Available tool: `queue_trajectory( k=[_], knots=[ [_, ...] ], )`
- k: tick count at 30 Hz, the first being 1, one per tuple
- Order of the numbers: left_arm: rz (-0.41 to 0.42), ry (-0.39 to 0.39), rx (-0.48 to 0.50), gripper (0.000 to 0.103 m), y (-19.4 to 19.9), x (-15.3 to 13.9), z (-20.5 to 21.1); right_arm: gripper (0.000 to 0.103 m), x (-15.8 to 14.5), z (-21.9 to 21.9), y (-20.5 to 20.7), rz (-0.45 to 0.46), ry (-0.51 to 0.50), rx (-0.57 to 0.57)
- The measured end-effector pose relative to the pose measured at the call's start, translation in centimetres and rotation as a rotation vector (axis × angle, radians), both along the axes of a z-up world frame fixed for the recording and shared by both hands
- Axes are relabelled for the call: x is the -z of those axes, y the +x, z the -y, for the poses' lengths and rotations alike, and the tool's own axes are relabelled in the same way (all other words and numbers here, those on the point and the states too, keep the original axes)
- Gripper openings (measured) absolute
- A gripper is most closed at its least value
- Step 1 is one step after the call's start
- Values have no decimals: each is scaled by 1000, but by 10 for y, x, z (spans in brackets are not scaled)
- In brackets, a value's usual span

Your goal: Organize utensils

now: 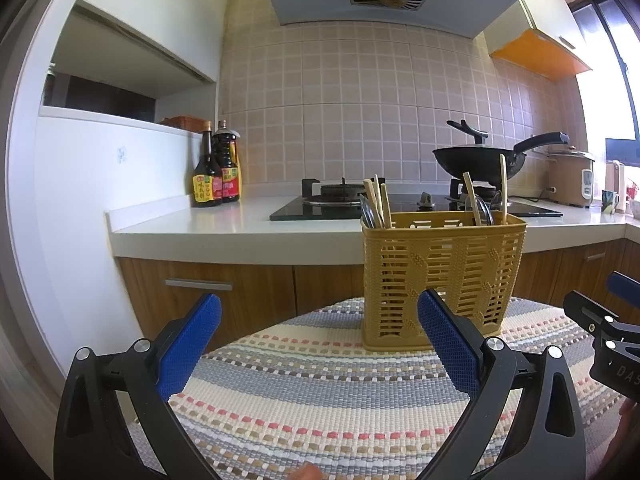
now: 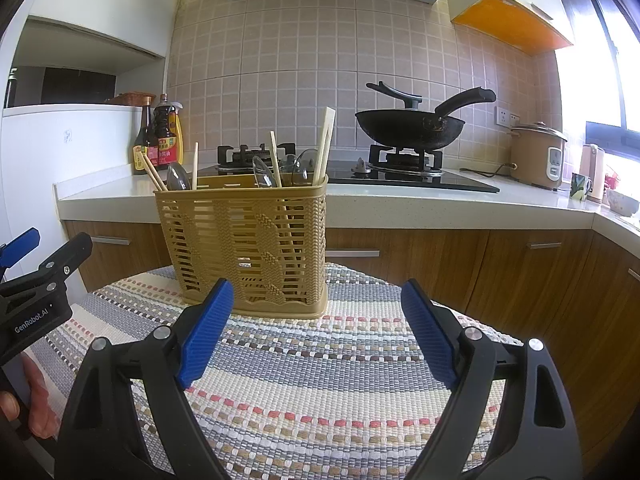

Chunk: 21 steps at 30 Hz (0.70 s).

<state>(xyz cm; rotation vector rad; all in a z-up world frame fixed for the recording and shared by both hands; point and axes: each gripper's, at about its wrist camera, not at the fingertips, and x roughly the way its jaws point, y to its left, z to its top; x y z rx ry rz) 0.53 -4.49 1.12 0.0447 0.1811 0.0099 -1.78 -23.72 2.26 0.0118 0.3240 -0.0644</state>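
1. The left gripper (image 1: 320, 332) hung above the striped mat (image 1: 320, 400) with its jaws wide apart and nothing between them; the right gripper (image 2: 316, 320) hung the same way, spread and empty.
2. The basket (image 2: 248, 240) stood upright on the mat, just ahead of both grippers, holding chopsticks (image 2: 324, 148) and spoons (image 2: 178, 178) mixed across its sections.
3. The basket looked light and tall, so a sideways pull on a chopstick could have tipped it or dragged it along the mat.
4. The chopsticks leaned at different angles and crossed the spoons; gripping one might have caught its neighbour and lifted both.
5. The spoons looked smooth and glossy, so the pads could have slipped off a bowl unless they closed on the handle.
6. The two grippers sat near each other, so reaching in together risked a bump.
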Motion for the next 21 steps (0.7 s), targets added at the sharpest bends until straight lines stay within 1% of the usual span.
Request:
queue_trajectory(
  k=[8,13,21],
  knots=[
    [-4,-5,-3,95,0,0,-2,82,0,0,0,0,0,0],
    [-7,10,-21,95,2,1,-2,83,0,0,0,-2,0,1],
    [-4,10,-46,95,1,-1,-3,84,0,0,0,-4,0,0]
  ],
)
